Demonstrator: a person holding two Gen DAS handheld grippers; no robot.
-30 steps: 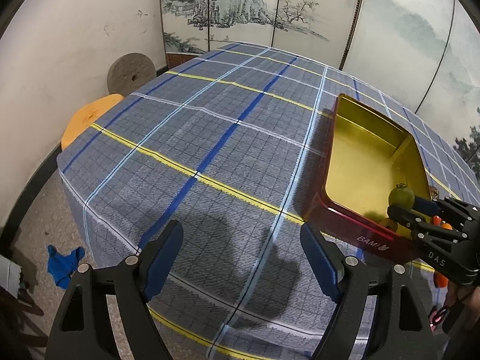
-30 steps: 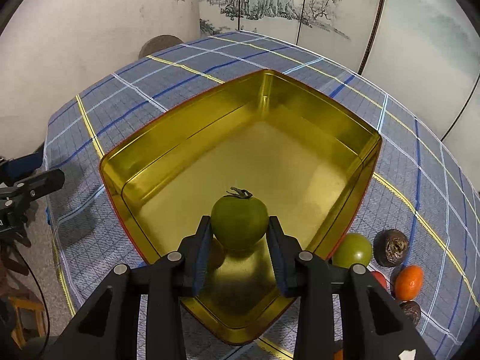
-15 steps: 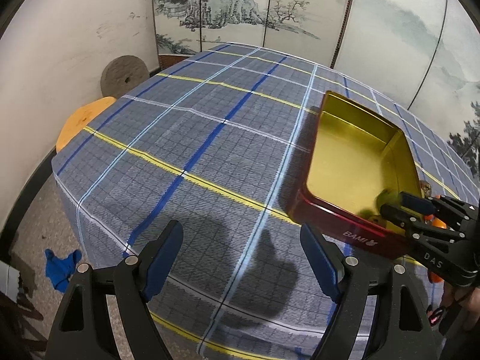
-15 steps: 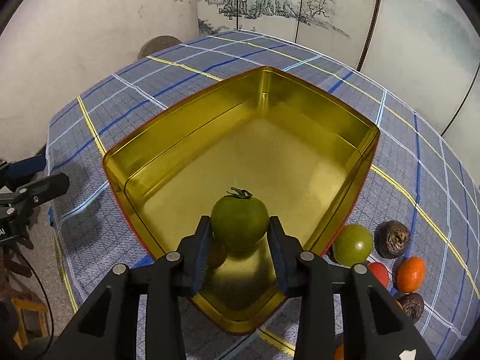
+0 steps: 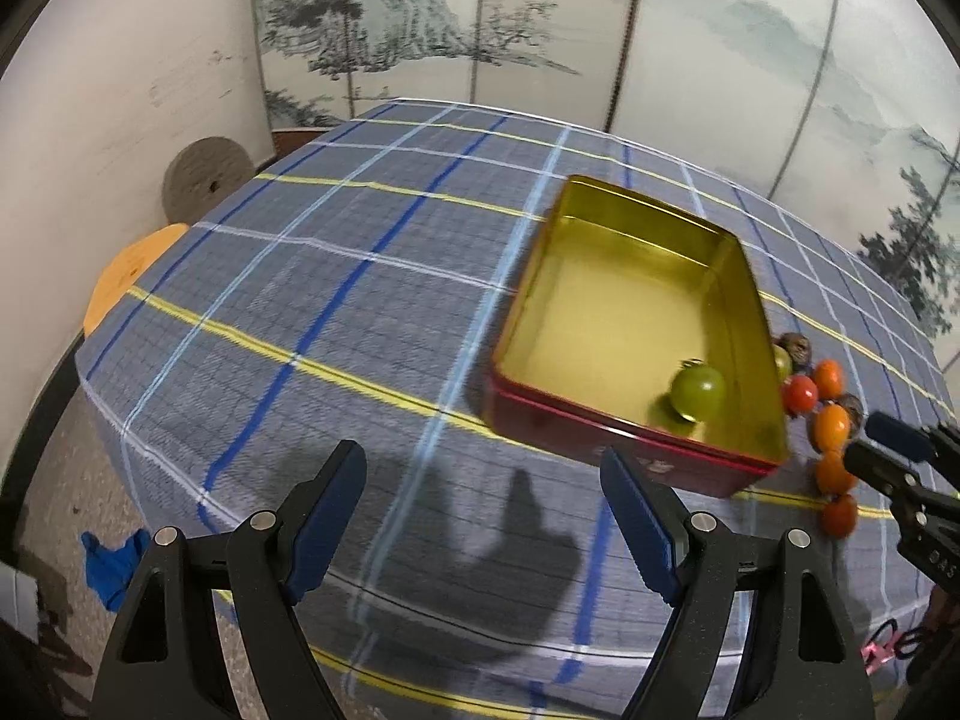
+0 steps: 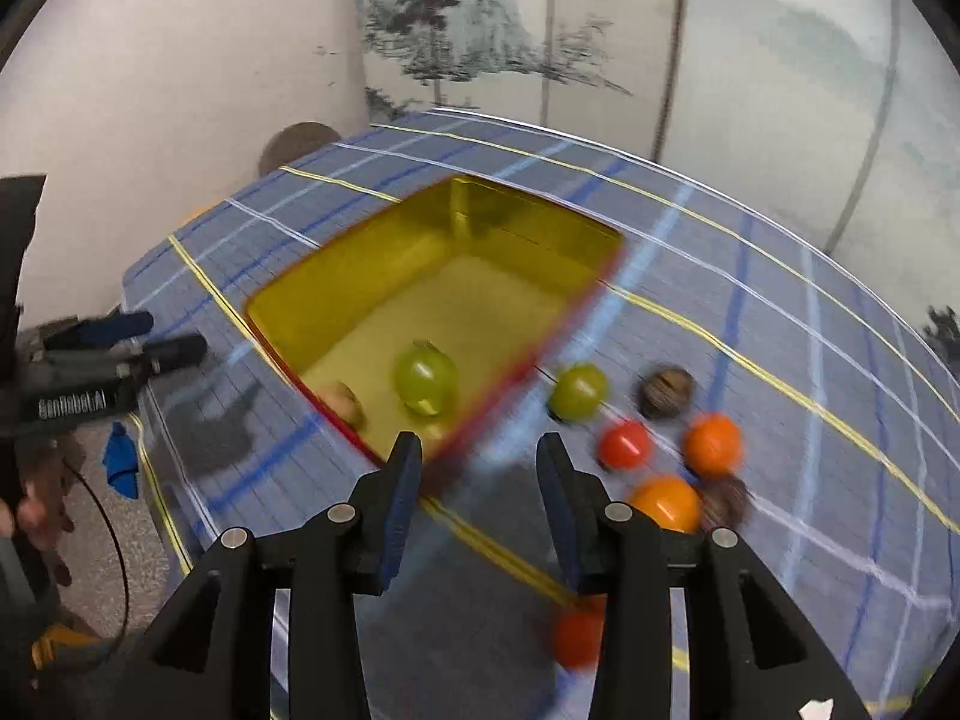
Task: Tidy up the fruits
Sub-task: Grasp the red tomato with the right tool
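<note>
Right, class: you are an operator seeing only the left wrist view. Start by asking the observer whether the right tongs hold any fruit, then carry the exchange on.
Observer: No. The right wrist view shows the right tongs open, nothing between them.
Operator: Is the green tomato alone in the tin?
Observer: No. A small brownish thing, too blurred to name, lies near it in the tin's corner.
Operator: What is the green sliver behind the tin's wall?
Observer: A second green tomato, on the tablecloth outside the tin.
</note>
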